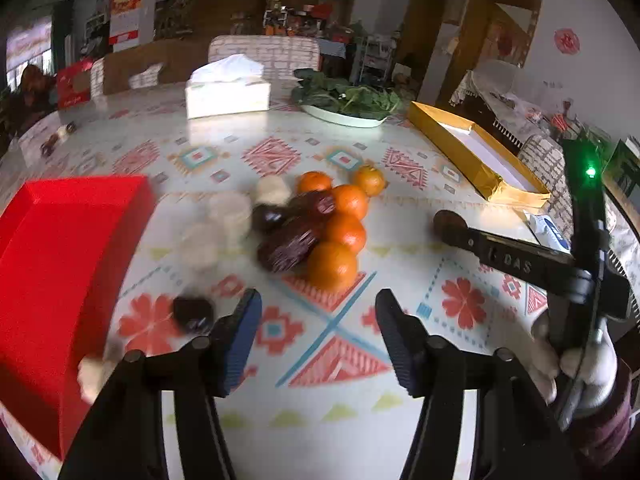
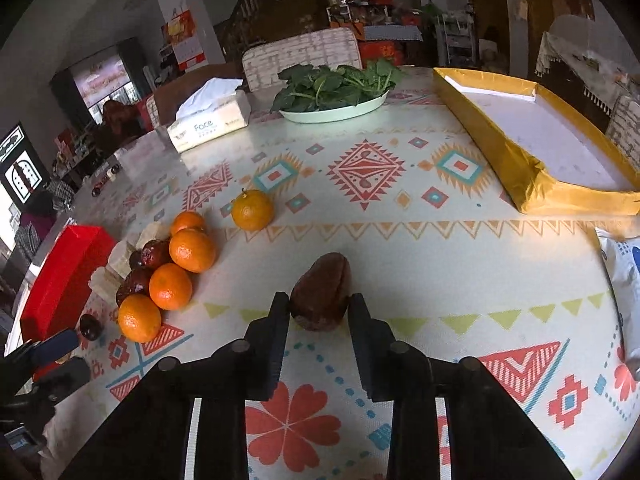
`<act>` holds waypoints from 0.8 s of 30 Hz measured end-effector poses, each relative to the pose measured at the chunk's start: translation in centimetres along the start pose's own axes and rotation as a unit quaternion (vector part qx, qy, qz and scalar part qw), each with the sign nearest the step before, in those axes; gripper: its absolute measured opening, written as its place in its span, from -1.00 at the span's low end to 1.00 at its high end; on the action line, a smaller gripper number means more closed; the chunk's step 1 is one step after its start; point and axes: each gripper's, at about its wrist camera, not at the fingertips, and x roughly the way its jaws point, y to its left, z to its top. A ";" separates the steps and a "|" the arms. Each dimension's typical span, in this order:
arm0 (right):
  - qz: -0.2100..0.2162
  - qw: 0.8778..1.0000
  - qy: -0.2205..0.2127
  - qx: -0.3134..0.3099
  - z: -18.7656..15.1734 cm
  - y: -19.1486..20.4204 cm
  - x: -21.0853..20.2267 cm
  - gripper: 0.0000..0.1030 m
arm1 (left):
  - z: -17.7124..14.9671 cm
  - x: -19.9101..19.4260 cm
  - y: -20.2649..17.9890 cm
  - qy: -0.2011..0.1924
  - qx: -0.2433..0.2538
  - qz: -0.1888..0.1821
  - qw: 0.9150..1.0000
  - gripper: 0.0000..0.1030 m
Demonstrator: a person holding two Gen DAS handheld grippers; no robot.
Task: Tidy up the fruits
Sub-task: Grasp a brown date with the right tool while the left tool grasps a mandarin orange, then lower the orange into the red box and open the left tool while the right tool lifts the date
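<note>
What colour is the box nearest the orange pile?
Bright red box, clearest in the left wrist view, beside the oranges.

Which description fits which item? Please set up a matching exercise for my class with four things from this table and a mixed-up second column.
Things:
1. red box
2. yellow tray
3. plate of greens
4. brown date

Descriptions:
A. between the right gripper's fingers
B. empty, white inside
C. at the table's far side, beside the tissue box
D. next to the pile of oranges

Pairs: 1-D, 2-B, 3-C, 4-A
</note>
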 end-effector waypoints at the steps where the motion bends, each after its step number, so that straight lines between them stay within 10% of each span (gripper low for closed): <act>1: 0.001 1.000 0.000 0.003 0.0 -0.1 0.0 -0.36 | 0.2 0.5 -0.4 0.001 0.005 -0.002 1.000 -0.22; 14: 0.007 1.000 0.006 0.006 0.1 -0.4 0.1 -0.36 | 1.0 4.0 -1.3 0.017 0.023 0.038 0.999 -0.41; 24: 0.015 1.000 -0.021 0.006 -0.1 -0.4 -0.9 -0.37 | -0.5 -2.5 3.3 -0.045 -0.062 0.006 0.997 -0.41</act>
